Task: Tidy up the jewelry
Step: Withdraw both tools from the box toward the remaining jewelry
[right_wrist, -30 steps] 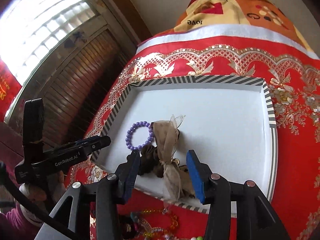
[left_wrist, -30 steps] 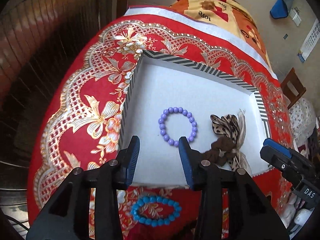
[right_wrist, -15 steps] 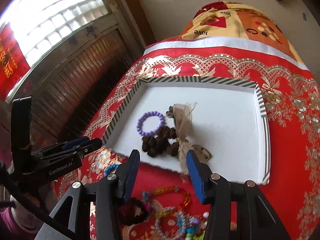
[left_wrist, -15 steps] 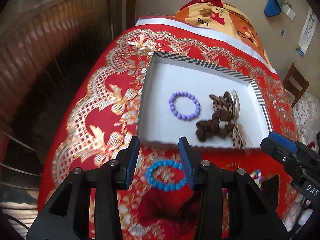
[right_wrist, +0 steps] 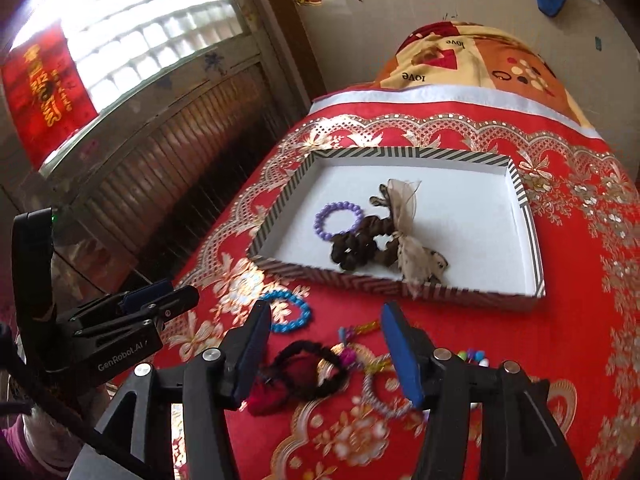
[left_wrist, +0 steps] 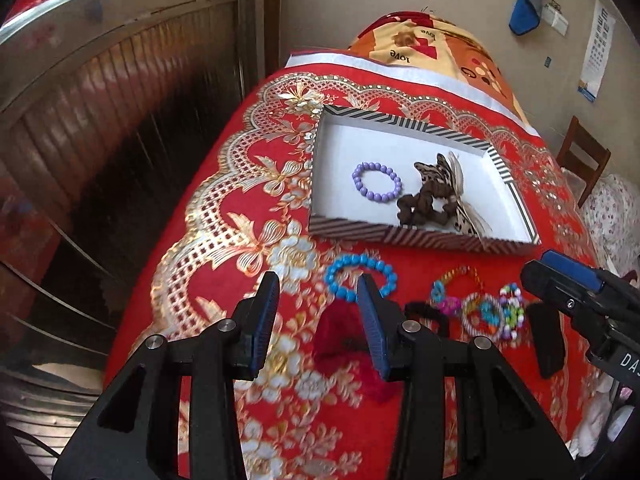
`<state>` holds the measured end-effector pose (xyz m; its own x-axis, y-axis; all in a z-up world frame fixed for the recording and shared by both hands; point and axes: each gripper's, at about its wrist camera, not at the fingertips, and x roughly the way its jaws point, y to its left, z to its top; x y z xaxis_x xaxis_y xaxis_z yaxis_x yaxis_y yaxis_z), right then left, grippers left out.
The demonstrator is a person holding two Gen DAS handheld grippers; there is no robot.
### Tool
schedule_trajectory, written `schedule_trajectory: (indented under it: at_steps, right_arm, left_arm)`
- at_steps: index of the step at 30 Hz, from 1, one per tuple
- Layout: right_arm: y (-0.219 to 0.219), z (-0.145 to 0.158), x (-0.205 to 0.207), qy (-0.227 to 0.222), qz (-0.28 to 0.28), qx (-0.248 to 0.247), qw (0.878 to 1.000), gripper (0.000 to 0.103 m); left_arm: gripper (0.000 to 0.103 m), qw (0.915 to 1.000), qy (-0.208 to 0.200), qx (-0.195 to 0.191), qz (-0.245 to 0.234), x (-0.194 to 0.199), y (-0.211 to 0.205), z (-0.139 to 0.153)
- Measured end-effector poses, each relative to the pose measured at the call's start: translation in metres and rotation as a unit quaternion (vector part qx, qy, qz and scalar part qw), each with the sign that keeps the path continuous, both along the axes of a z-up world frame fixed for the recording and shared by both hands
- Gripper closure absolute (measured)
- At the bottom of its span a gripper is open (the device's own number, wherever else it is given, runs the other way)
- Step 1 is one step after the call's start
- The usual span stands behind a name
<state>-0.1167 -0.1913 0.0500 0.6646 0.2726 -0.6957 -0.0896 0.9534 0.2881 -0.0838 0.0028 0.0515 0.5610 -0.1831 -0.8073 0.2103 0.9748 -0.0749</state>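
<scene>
Jewelry (right_wrist: 360, 364) beneath both raised, empty, down-tilted tongs (right_wrist: 326, 346).

I am in a lived-in room of a home. Below me lies a red tablecloth (left_wrist: 224, 216) with gold floral trim. Beyond it sits a quilt (right_wrist: 472, 60) printed with hearts and "love". A wooden chair (left_wrist: 582, 160) stands by the plaster wall, near a hanging calendar (left_wrist: 596, 52). A red banner (right_wrist: 44, 92) hangs beside a barred window (right_wrist: 144, 32).
</scene>
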Motion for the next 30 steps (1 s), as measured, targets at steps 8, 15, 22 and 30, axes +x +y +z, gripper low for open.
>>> schedule_trajectory:
  at_steps: [8,15,22,30]
  right_arm:
    - [0.014,0.003,-0.036,-0.001,-0.009,-0.007,1.0,0.048]
    - [0.018,0.001,-0.058,0.002,-0.018,-0.009,1.0,0.048]
    - [0.014,-0.006,-0.073,0.011,-0.025,-0.01,1.0,0.048]
    - [0.0,-0.018,-0.084,0.025,-0.037,-0.009,0.999,0.048]
  left_arm:
    - [0.063,1.0,-0.004,0.001,-0.006,-0.033,0.013,0.002]
    - [0.063,0.9999,-0.001,0.001,-0.012,-0.052,0.019,0.001]
    - [0.063,0.9999,0.008,-0.001,-0.014,-0.061,0.023,-0.002]
    - [0.063,0.9985,0.043,-0.027,-0.02,-0.064,0.033,-0.018]
